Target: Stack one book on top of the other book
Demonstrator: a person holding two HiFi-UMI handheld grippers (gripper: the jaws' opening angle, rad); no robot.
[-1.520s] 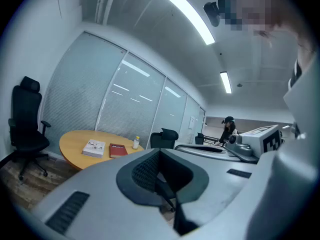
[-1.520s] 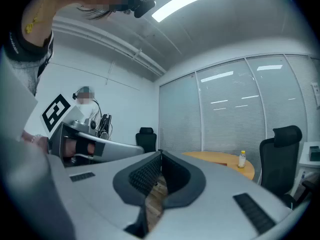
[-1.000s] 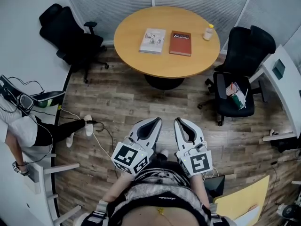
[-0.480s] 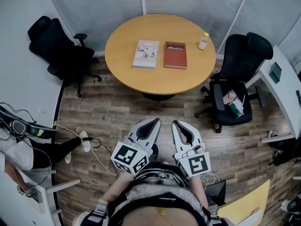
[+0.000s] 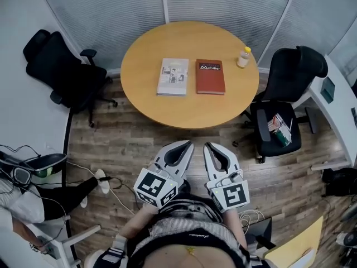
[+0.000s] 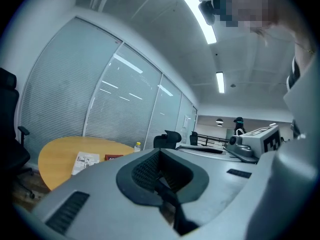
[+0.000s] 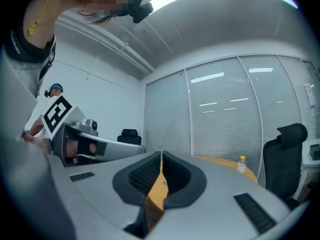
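Left tool and right tool sit side by side just ahead of the wearer's torso, both aimed toward the round surface. I read both as closed and empty: in the left gripper view the dark pads meet, and in the right gripper view only a thin slit shows between them, with the wooden top visible through it. Wood floor lies between the tools and the surface, so neither tool is near the books. Off to the left, a seated person is by the wall with a cable trailing across the floor. On the surface, the white book and the red book lie flat side by side, white on the left, with a narrow strip of wood between them; they are not stacked. A small bottle stands upright near the far right edge, apart from the red book. I see a left chair well clear of the surface and a right chair close to its rim, with some items on the seat. Blinds close off the back.
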